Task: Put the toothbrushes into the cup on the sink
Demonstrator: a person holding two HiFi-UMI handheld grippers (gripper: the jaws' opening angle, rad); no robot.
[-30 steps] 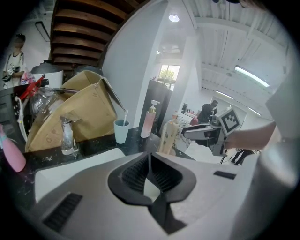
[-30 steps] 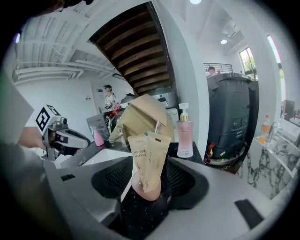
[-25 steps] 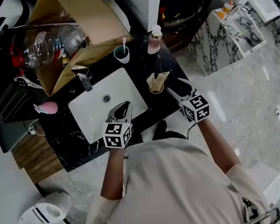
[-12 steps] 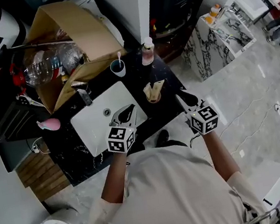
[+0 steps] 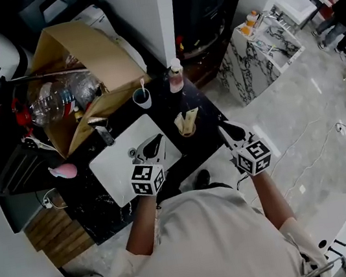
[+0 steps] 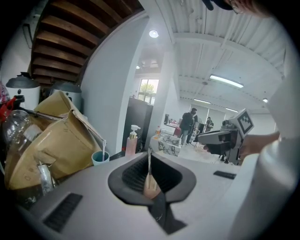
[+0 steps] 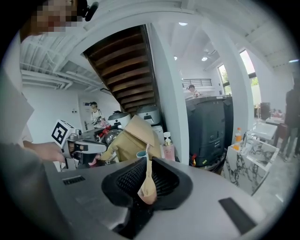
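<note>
only overhead shows sink (image 5: 116, 170), toothbrush (image 5: 142, 82) in cup (image 5: 141, 99), left claw (image 6: 149, 180) closed, right claw (image 7: 147, 185) just closed, both empty

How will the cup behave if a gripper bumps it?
The cup looks small and light, so it may slide on the glossy counter. The toothbrush leaning inside could help tip it.

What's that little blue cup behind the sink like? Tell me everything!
The cup is small, round and teal-blue, maybe plastic. It stands upright on the black counter behind the white basin, between the tap and the pink pump bottle, near a cardboard box. One pale toothbrush stands in it, leaning on the rim.
</note>
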